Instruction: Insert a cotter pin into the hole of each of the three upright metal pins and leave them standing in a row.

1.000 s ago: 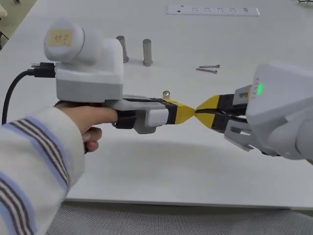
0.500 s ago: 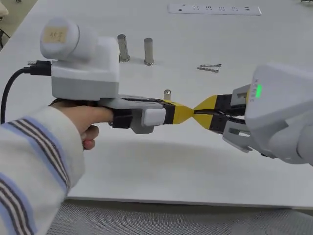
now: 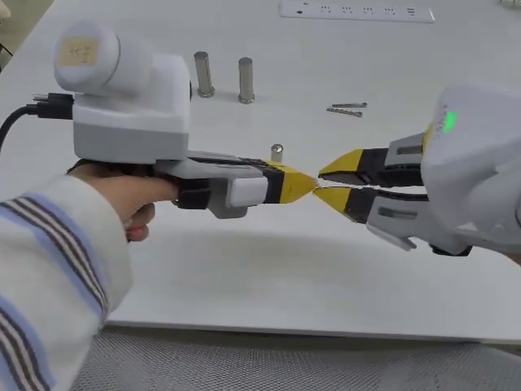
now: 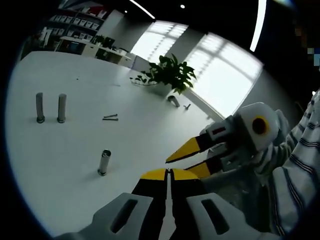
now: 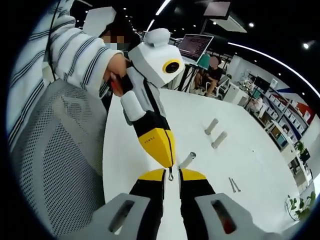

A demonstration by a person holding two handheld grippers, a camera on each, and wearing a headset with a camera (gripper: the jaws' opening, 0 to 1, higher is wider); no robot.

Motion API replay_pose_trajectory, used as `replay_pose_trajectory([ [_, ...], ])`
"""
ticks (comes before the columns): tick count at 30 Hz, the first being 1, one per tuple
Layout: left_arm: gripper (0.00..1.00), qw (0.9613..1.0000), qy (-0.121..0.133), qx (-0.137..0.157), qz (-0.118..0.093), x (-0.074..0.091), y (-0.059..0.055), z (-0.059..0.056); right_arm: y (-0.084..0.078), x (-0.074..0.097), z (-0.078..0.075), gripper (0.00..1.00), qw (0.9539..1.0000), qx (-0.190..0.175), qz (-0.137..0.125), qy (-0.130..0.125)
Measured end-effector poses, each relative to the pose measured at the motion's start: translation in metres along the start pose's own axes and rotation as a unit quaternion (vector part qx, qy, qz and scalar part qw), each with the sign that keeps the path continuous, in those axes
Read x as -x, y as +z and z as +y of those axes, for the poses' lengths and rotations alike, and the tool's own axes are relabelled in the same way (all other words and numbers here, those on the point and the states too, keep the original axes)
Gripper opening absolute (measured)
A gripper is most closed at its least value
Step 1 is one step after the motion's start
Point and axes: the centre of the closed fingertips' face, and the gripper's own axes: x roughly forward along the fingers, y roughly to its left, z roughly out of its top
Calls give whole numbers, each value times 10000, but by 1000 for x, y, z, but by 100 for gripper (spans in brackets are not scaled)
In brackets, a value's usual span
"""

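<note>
At the near edge of a white workbench [image 3: 244, 277], a person in a striped sleeve [image 3: 49, 269] brings two grey, yellow-tipped hand-held grippers nose to nose. The left gripper [image 3: 308, 186] has its jaws pressed together and appears to pinch a small silvery wire cotter pin [image 5: 171, 176], whose looped end hangs just past the tip in the right gripper view. The right gripper [image 3: 319, 184] stands a little open, one jaw on either side of that loop and, as far as can be told, not yet gripping it. The cotter pin looks feather-light, thin and slick. It is stiff enough to push into a hole, but hard jaws could twist it or flick it away, so the looped head is probably the place to grip, leaving the legs free. Just behind the tips stands a short grey metal pin [image 3: 277, 151]. It is likely solid but narrow-footed and easy to topple with a sideways shove. Nothing here is boxed: two spare cotter pins [image 3: 348, 109] lie loose together on the bare tabletop farther back. Beyond them, side by side, stand two more upright metal pins [image 3: 202, 73] [image 3: 246, 80], their holes too small to make out. A white power strip [image 3: 356, 11] lies along the far edge.
</note>
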Motion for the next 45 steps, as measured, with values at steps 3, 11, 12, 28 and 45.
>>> replay_pose_trajectory([
  [3,0,10000,-41,-48,-38,2,1,-2,-1,1,0,8,9999,-135,-21,29],
  [11,0,9979,-198,-613,-28,7,2,-7,0,2,3,8,9939,-1053,-230,241],
  [12,0,9974,-211,-692,-28,8,1,-8,1,3,2,8,9926,-1147,-299,252],
  [28,0,9904,-425,-1317,78,11,-2,-16,-2,5,12,2,9819,-1777,-401,510],
  [45,0,9770,-519,-1979,594,11,-10,-16,-4,8,23,0,9846,-1505,-260,850],
])
